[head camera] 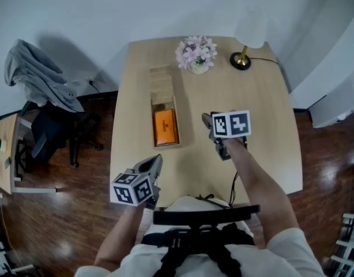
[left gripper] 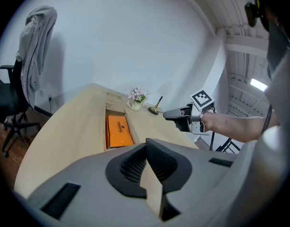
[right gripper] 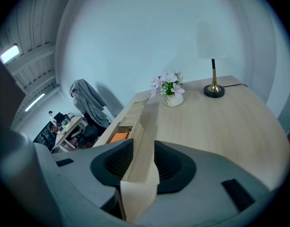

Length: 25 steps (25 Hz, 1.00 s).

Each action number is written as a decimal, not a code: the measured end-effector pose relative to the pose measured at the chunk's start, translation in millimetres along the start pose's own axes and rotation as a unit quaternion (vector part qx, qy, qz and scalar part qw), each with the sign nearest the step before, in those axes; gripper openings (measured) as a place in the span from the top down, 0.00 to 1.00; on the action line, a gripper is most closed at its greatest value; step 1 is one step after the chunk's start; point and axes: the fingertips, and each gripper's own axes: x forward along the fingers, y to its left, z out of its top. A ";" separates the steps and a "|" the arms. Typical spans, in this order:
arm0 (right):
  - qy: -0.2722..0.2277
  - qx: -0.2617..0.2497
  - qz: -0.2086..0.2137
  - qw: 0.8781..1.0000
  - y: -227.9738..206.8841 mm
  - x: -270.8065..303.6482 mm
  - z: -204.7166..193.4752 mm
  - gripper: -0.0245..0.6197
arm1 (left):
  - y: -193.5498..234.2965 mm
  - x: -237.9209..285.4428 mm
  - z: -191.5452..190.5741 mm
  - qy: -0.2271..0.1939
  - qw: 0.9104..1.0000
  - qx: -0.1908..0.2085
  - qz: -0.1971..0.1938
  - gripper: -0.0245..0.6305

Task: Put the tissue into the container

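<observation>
The orange tissue pack (head camera: pixel 165 126) is seen lying inside the long wooden container (head camera: pixel 163 84) on the table (head camera: pixel 255 105). The left gripper (left gripper: pixel 147 144) is pressed together, and the right gripper (right gripper: pixel 144 126) is spread a little. Both are held empty.

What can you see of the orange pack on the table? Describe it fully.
The orange pack is a flat rectangle with a smooth-looking wrapper and small dark print, too small to read. It lies flat inside the long wooden container, at the end nearer the person, with its long sides close to the walls. Nothing lies on it.
</observation>
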 end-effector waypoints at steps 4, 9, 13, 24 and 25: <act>-0.007 -0.010 -0.011 1.000 -16.6 -12.7 1.1 0.77 | -9.9 5.9 2.2 -0.003 1.000 0.003 -0.002 0.96; -0.015 -0.015 -0.022 1.000 -38.5 -29.2 -1.2 0.77 | -24.8 12.3 4.1 -0.009 1.000 0.006 -0.010 0.96; -0.025 -0.005 -0.032 0.999 -58.4 -43.1 -1.6 0.77 | -34.9 15.9 7.1 -0.010 1.000 0.011 -0.015 0.96; -0.057 0.032 -0.059 0.996 -100.7 -80.6 -6.9 0.77 | -54.2 16.2 5.5 -0.008 1.000 0.018 -0.021 0.96; -0.059 0.033 -0.061 0.996 -102.2 -84.2 -6.4 0.77 | -56.8 15.5 6.4 -0.009 1.000 0.020 -0.022 0.96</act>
